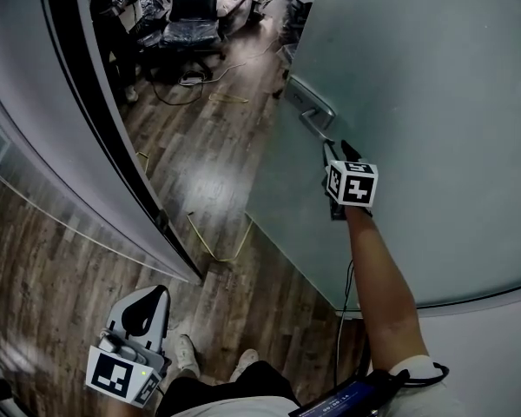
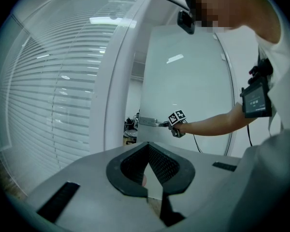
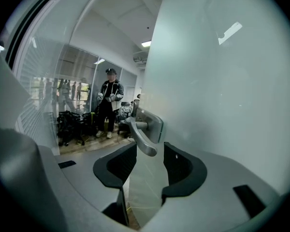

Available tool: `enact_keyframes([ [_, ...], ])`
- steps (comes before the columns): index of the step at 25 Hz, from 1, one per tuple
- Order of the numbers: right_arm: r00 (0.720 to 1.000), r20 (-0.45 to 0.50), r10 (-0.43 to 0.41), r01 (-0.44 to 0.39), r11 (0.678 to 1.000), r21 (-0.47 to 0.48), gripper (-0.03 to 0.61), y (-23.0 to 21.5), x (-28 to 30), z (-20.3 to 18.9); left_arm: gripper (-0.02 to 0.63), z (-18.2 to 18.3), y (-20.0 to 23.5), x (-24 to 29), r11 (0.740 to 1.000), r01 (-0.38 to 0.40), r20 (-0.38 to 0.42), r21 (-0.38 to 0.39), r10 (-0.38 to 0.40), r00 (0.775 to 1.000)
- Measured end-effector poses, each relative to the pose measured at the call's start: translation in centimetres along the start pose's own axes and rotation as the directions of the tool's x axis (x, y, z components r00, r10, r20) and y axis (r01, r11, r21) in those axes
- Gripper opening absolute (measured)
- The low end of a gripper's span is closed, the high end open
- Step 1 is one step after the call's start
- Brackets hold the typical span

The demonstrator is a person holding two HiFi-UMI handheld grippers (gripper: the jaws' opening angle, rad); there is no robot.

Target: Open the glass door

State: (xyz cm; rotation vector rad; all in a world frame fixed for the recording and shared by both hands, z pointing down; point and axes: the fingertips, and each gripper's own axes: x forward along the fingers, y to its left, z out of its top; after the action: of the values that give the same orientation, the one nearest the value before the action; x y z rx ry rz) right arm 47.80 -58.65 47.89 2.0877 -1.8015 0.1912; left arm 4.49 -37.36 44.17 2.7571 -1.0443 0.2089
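My right hand-held gripper (image 1: 339,153) is up at the glass door (image 1: 417,85), jaws apart. The handle (image 1: 313,116) lies straight ahead of it & a touch higher, on the door face near the free edge. In the right gripper view the lever's rounded end sits right at the mouth between the 2 pads, neither pad pressing on it, so no grip yet. The lever's long axis runs from its plate out along the glass & droops toward me, roughly in line w/ the jaws, so I reckon any new grip means closing across it. The door already stands well clear of the frame (image 1: 113,146), w/ wood floor (image 1: 208,172) & office chairs (image 1: 195,7) showing through the gap. My left hand-held gripper (image 1: 146,307) hangs low by my hip, well apart from the door, tips together w/ nothing in them; the right is by far the nearer. No containers in sight.
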Motion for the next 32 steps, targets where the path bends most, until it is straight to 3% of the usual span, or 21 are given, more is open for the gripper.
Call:
enact_keyframes([
  [8,0.989,0.148,-0.019,0.021,1.0,-0.011,0.16,1.1,-5.5,2.9,0.0,0.6,-0.5,-0.3,1.0,0.014,0.021,0.011,-0.014,1.0],
  [17,0.942,0.336,-0.014,0.007,1.0,0.022,0.158,3.5,-16.1,6.1,-0.001,1.3,-0.8,-0.7,0.999,0.05,0.052,0.017,-0.051,0.997],
  [24,0.914,0.407,-0.001,-0.025,0.998,0.057,0.156,6.5,-24.8,7.6,0.0,2.7,-1.6,-1.4,0.994,0.102,0.081,0.033,-0.104,0.991],
  [32,0.898,0.44,-0.016,-0.021,0.997,0.079,0.093,9.8,-33.5,8.0,0.0,4.8,-2.3,-3.4,0.984,0.167,0.12,0.066,-0.174,0.977],
])
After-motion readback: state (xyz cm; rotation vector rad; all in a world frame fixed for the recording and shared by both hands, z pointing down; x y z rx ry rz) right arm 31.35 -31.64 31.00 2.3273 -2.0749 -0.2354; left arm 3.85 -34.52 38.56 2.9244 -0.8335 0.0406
